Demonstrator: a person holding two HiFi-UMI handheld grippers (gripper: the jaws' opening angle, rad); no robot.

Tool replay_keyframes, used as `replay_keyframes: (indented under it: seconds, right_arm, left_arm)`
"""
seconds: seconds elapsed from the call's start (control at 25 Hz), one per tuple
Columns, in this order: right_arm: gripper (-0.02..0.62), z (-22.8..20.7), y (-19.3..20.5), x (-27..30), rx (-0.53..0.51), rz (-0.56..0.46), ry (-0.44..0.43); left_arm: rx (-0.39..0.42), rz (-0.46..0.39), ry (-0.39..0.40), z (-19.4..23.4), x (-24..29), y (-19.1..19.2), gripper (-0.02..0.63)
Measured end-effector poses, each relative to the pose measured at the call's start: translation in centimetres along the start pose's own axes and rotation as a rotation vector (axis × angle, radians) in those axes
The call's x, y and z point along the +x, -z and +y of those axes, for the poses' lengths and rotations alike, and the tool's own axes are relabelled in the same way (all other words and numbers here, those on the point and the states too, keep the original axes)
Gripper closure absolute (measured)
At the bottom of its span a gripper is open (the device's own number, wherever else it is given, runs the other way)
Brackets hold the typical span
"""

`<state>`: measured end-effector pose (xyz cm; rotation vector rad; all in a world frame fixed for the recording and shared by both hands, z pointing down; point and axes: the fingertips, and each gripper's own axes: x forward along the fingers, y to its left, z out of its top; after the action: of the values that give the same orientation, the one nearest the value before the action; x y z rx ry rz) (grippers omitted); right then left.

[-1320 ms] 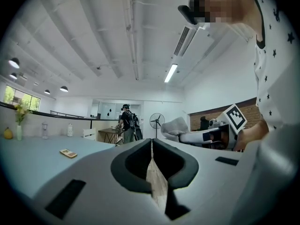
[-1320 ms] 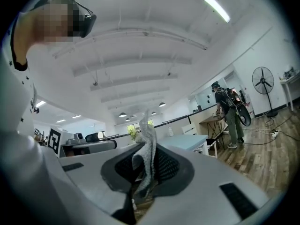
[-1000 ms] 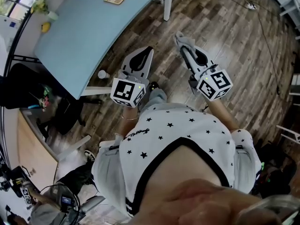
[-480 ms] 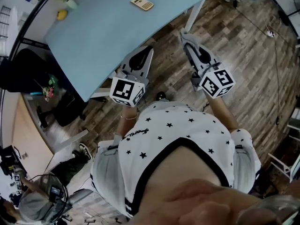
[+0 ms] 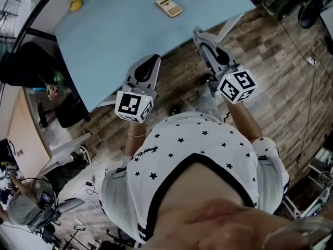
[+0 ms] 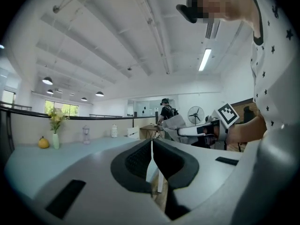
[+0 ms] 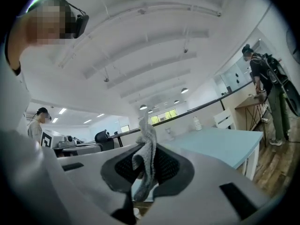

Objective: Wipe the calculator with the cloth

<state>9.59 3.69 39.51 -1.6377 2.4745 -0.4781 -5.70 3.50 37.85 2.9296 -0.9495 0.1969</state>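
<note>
The left gripper (image 6: 151, 149) has its fingers pressed together on nothing. The right gripper (image 7: 143, 165) pinches a crumpled grey cloth (image 7: 148, 142) between its fingers. Farther out on the pale blue bench (image 5: 114, 30), the small beige calculator (image 5: 169, 6) lies well apart from both.

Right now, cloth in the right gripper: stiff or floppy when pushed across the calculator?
Probably floppy: the grey cloth bunches above and hangs limp below the right hand-held gripper's shut jaws. The slim calculator lies loose on the smooth blue table, so it may slide under the wipe.
</note>
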Motion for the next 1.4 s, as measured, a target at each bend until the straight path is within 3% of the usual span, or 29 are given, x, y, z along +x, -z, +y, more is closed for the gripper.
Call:
replay_keyframes:
  seconds: [0.2, 0.36, 0.92, 1.4]
  right_arm:
    - [0.552, -4.7, -2.2, 4.6, -0.008, 0.032, -0.132]
    - [0.552, -8.3, -4.1, 6.9, -0.005, 0.047, -0.202]
    - [0.552, -14.5, -5.6, 11.7, 0.016, 0.138, -0.397]
    - [0.554, -15.7, -5.4, 13.9, 0.032, 0.169, -0.438]
  left_arm:
    - [-0.020, -0.020, -0.197, 2.8, 3.1, -1.1, 0.571]
    - [-0.016, -0.017, -0.302, 3.4, 6.0, -2.1, 0.571]
    - [-0.044, -0.021, -0.492, 2.0, 12.7, -3.2, 0.571]
    - [-0.044, -0.013, -0.557, 2.7, 13.7, -3.5, 0.571]
